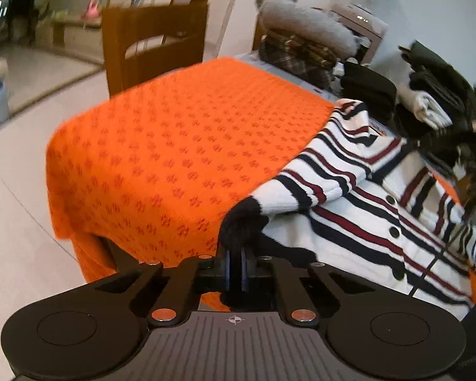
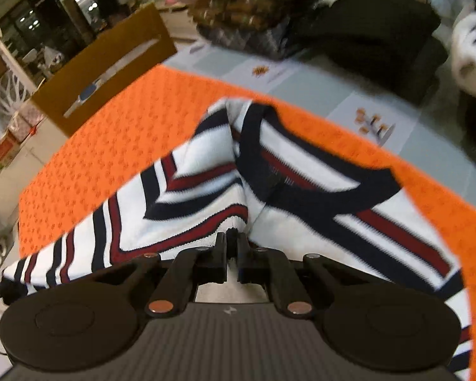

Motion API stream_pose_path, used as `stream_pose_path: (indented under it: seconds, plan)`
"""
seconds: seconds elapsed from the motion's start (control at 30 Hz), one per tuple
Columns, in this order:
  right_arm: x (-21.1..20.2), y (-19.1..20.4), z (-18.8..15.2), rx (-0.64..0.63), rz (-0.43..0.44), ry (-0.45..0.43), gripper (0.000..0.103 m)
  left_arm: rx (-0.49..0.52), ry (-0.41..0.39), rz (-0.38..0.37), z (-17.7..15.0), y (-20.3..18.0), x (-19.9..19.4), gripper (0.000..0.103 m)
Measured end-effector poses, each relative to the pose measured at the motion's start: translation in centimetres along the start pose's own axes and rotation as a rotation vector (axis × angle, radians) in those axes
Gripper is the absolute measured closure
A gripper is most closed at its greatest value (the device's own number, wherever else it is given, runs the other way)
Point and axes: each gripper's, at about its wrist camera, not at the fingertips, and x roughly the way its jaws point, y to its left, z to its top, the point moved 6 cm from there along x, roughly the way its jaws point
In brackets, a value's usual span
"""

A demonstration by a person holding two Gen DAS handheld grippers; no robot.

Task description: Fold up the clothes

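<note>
A white cardigan with navy and red stripes and dark buttons lies on an orange knitted cloth covering the table. Its sleeve is folded across the body. My left gripper is shut on the sleeve's black cuff, near the table's front edge. In the right wrist view the same cardigan lies with its navy neckline towards the far side. My right gripper is shut on a fold of the striped knit at the shoulder, beside the neckline.
A wooden chair stands behind the table on the left. Stacks of folded clothes and dark garments fill the table's far side. A water dispenser stands at the back wall. Tiled floor lies left.
</note>
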Motion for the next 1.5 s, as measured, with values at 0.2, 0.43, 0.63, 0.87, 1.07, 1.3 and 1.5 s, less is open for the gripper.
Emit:
stream_pose_path:
  seconds: [0.2,0.43,0.63,0.87,1.07,1.3,1.5]
  plan:
    - [-2.7,-1.2,1.8,-0.040,-0.084,-0.015,0.097,0.316,-0.029,-0.016,-0.1,-6.7,-3.9,0.095]
    - [-2.6,-4.6,3.3,-0.074,-0.132,0.024,0.096,0.497,0.086,-0.098,-2.5,-14.4,-3.0,0.094]
    - [0.1,-5.6,2.6,-0.136,-0.119,0.103,0.094,0.461,0.186,-0.116,-4.4,-16.7,-0.8,0.084]
    - [-0.1,-3.5,5.3,-0.306,-0.085,0.055,0.061,0.321,0.141,-0.093,-3.9,-15.2,-2.3,0.070]
    - [2.4,-2.3,9.4,-0.336,0.020,0.015,0.060,0.098,0.038,0.008,-2.7,-13.0,-4.3,0.057]
    - [7.5,-1.4,11.6,-0.359,0.072,0.063,0.060,-0.221,0.052,0.097,-4.6,-10.3,-5.1,0.054]
    - [10.2,-0.7,11.8,-0.390,0.110,0.127,0.057,-0.408,0.073,0.027,-6.1,-10.1,-3.6,0.047]
